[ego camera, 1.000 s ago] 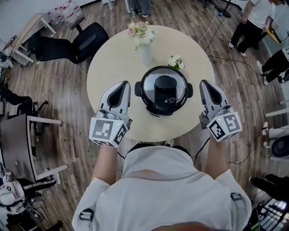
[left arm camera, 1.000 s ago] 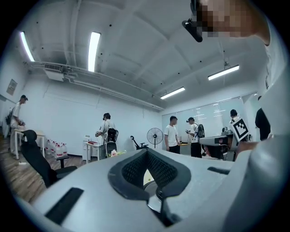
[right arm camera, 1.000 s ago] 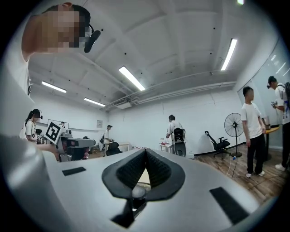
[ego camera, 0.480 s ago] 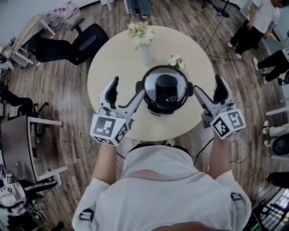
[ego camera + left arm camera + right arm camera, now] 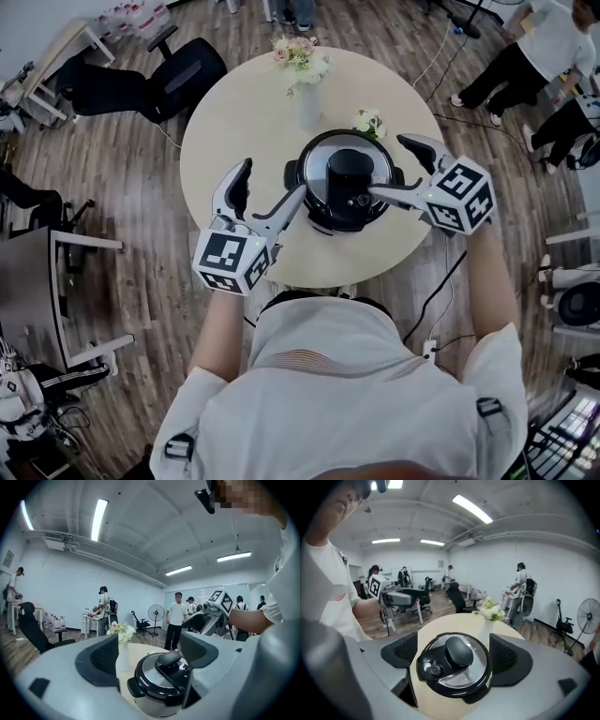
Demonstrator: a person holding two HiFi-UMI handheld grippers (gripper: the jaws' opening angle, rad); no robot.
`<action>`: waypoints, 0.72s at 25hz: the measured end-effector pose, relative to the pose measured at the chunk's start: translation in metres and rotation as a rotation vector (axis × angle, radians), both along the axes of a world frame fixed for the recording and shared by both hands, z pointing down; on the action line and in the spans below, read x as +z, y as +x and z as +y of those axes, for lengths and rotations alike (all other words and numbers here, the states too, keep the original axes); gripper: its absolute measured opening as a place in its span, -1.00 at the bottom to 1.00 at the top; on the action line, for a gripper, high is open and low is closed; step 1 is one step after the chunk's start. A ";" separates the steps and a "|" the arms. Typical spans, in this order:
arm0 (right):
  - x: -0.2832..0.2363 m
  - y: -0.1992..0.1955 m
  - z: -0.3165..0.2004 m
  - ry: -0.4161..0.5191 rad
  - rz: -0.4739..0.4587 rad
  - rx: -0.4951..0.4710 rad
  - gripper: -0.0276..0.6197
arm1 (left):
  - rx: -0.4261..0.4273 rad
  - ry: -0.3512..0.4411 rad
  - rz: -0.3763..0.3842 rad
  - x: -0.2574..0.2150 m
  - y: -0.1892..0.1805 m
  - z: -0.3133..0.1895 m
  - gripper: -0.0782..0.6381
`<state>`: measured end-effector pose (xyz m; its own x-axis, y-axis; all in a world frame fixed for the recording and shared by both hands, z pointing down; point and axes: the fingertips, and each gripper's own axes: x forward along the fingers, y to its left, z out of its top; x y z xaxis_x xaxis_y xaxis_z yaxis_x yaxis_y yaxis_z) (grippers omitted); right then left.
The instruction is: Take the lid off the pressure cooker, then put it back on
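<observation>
Sitting toward the surface's [image 5: 234, 122] near edge, the cooker [image 5: 319, 220] has its lid [image 5: 345, 178] on. Both grippers' fingers have just been opening and stand wide, holding nothing: left gripper [image 5: 271, 183] beside the cooker, right gripper [image 5: 387, 167] framing the lid.

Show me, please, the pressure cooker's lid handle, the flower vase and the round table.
lid handle [image 5: 458, 652], right gripper view, top of the black knob.
flower vase [image 5: 308, 107], head view, its white body.
round table [image 5: 234, 131], head view, bare top left of vase.
</observation>
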<state>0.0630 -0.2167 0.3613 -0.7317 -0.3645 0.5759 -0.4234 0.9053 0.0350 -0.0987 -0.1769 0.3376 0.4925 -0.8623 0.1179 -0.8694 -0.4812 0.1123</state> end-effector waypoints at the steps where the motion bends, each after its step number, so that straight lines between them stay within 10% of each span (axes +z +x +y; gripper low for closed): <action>1: 0.009 -0.006 -0.003 -0.027 0.057 -0.039 0.50 | -0.001 0.002 0.003 0.001 0.001 0.001 0.33; 11: 0.097 -0.045 -0.037 -0.174 0.474 -0.213 0.50 | -0.015 -0.009 0.013 0.012 -0.006 0.002 0.33; 18: 0.123 -0.055 -0.034 -0.225 0.587 -0.295 0.50 | -0.051 -0.024 0.028 0.020 -0.022 0.007 0.33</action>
<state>0.0080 -0.2509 0.4844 -0.3264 -0.0235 0.9449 -0.1275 0.9917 -0.0193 -0.1212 -0.1702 0.3571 0.4517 -0.8833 0.1252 -0.8889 -0.4336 0.1477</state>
